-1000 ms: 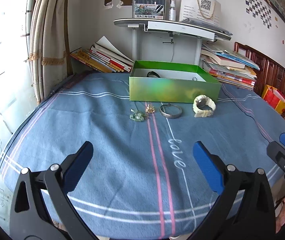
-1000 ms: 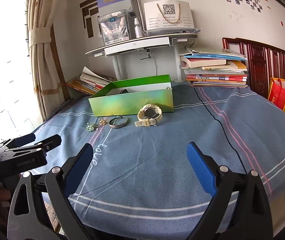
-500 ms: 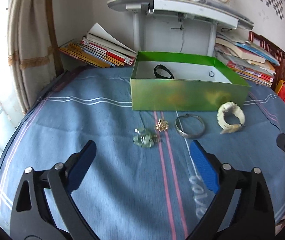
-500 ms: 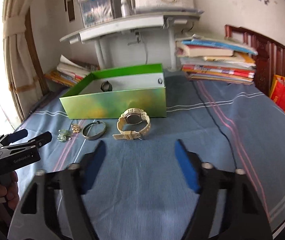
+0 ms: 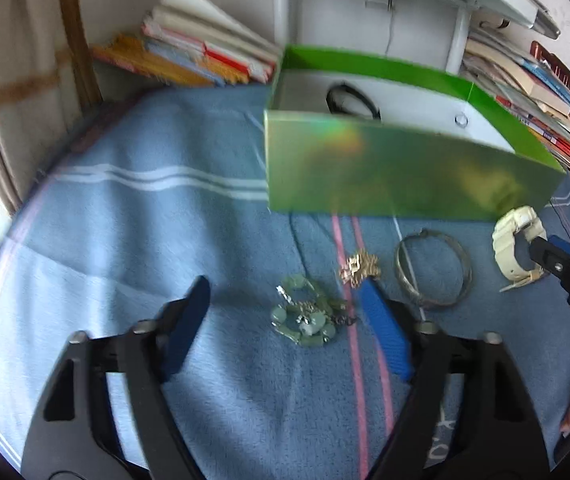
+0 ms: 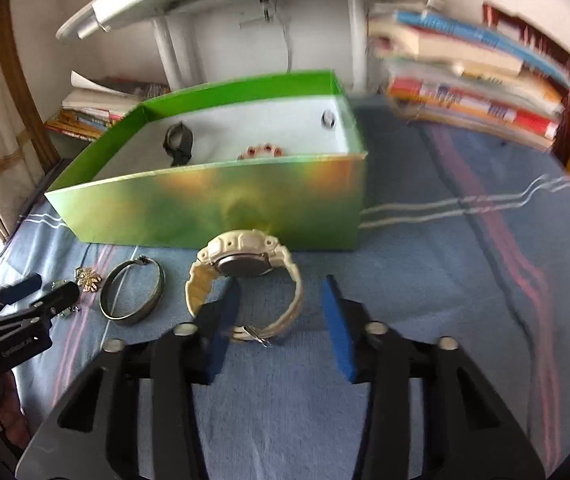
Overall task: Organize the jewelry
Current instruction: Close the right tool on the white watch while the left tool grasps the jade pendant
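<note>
Between open right gripper [image 6: 281, 300] tips, white watch [image 6: 245, 276], prob. untouched

In front of you an open green box [image 6: 213, 204] with a shiny iridescent front wall and a white inside sits on the blue striped bedspread. In it you can see a black watch [image 6: 179, 144] near the left, a small silver ring [image 6: 328, 119] at the far right, and a red-and-white beaded bracelet [image 6: 261, 151] against the front wall. Just before the box, from left to right, lie a pale green bead bracelet [image 5: 307, 316] in a heap, a small gold flower-shaped brooch [image 5: 359, 269], a silver bangle [image 5: 433, 267] lying flat, and a cream-white digital watch [image 6: 245, 276] resting on its strap with its dark face tilted toward you.
</note>
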The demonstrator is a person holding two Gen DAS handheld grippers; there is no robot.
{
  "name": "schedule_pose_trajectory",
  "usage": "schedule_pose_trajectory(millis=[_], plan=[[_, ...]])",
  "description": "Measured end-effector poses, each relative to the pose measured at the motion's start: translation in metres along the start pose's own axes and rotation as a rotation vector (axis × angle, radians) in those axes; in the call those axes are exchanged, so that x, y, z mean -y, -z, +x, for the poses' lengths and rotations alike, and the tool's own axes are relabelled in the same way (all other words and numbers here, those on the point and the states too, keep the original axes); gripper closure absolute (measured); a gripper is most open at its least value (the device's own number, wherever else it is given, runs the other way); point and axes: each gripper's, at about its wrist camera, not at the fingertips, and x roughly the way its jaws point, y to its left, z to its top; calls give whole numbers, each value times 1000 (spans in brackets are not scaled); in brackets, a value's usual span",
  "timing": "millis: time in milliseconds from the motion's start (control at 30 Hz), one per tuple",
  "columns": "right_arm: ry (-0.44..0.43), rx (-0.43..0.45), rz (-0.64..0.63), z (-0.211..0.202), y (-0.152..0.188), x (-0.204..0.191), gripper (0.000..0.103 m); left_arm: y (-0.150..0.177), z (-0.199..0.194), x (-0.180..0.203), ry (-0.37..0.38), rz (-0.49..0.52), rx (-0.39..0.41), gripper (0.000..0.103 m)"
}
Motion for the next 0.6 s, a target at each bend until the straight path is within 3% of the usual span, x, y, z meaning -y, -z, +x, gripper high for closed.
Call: schedule_pose_trajectory(millis=[100, 133, 300, 600], plan=[[-14, 1, 7, 3, -3, 1, 96, -1, 1, -1, -2, 2, -1, 80], [-20, 2, 3, 3, -3, 0, 96, -1, 1, 1, 3, 13, 0, 84], [-23, 81, -9, -20, 3, -3, 97, 3, -22, 5, -12, 31, 92, 88], [-87, 197, -22, -100, 20, -7, 97, 20, -115, 11, 18, 45, 232, 88]])
